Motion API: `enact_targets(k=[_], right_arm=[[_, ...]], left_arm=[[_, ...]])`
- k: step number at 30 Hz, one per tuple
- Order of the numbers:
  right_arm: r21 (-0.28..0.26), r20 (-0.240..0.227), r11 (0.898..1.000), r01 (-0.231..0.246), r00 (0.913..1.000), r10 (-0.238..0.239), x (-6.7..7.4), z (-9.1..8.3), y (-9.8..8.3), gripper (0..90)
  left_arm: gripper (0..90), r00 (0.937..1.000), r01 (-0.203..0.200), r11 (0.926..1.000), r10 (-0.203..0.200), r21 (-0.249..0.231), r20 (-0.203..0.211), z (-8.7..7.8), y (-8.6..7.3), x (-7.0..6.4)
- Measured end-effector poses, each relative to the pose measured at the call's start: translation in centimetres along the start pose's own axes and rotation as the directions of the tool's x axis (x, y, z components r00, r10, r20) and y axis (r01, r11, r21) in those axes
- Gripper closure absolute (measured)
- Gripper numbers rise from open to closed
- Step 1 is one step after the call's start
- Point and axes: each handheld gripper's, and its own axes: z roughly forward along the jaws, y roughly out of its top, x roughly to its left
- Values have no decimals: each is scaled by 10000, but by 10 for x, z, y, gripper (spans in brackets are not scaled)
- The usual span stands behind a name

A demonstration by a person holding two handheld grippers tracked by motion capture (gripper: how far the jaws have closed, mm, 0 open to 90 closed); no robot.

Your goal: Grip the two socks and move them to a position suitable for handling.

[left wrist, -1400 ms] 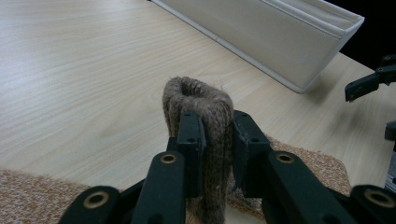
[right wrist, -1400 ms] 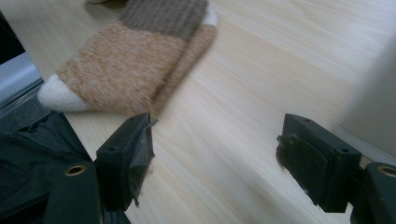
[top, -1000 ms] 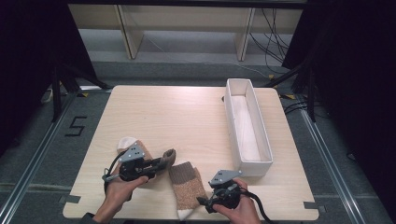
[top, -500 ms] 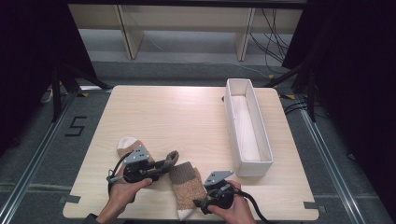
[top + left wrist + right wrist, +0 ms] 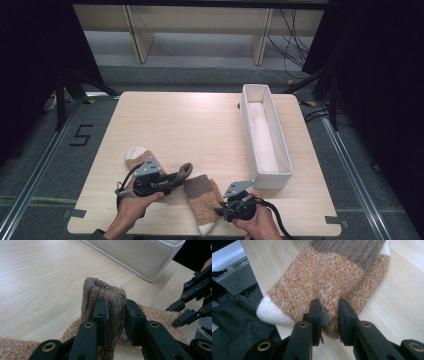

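Two orange-and-brown knitted socks lie near the table's front edge. My left gripper (image 5: 175,178) (image 5: 115,306) is shut on the brown ribbed cuff (image 5: 105,293) of the left sock (image 5: 136,159), and the cuff stands up between the jaws. The right sock (image 5: 201,199) (image 5: 324,277) lies flat, its white toe (image 5: 270,311) at the table edge. My right gripper (image 5: 220,210) (image 5: 329,307) has just been closing its jaws. They now pinch the right-hand edge of that sock's orange foot part.
A long white tray (image 5: 250,107) (image 5: 140,257) stands along the right side of the wooden table (image 5: 190,125). Its near end is close to my right hand. Dark clothing (image 5: 234,322) hangs just beyond the table's front edge.
The right gripper's jaws have closed onto the edge of the right sock, and that hand has crept slightly leftward. The left gripper still holds the cuff in the same place.
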Motion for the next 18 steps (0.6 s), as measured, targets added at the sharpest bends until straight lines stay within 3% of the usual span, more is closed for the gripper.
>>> enact_targets(k=[3, 4, 6, 7, 9, 16, 18], right_arm=[[-39, -25, 9999, 127, 9999, -127, -8, -11, -6, 755], [34, -231, 10000, 84, 9997, -83, -13, -14, -9, 755], [145, -202, 9996, -253, 9995, 256, -17, -25, -15, 755], [91, -153, 9999, 57, 9999, -55, -22, -28, -17, 755], [-57, -11, 9994, -355, 9994, 355, -25, -36, -24, 755], [105, 100, 9992, -375, 9992, 374, -35, -52, -43, 752], [183, 205, 9978, -644, 9977, 641, -35, -56, -48, 751]], left_arm=[[730, 9999, -70, 9999, 69, 103, 95, 1, 0, 0], [731, 9999, -105, 9999, 104, 94, 24, 3, 0, -1], [733, 9999, -131, 9997, 129, 204, 93, 7, 1, -2], [734, 9998, -138, 9997, 135, 188, 171, 9, 1, -2], [733, 9997, -166, 9994, 160, 312, 200, 14, 2, -5], [732, 9987, -451, 9969, 434, 651, 271, 34, 3, -13], [730, 9985, -491, 9952, 467, 846, 297, 40, 1, -15]])
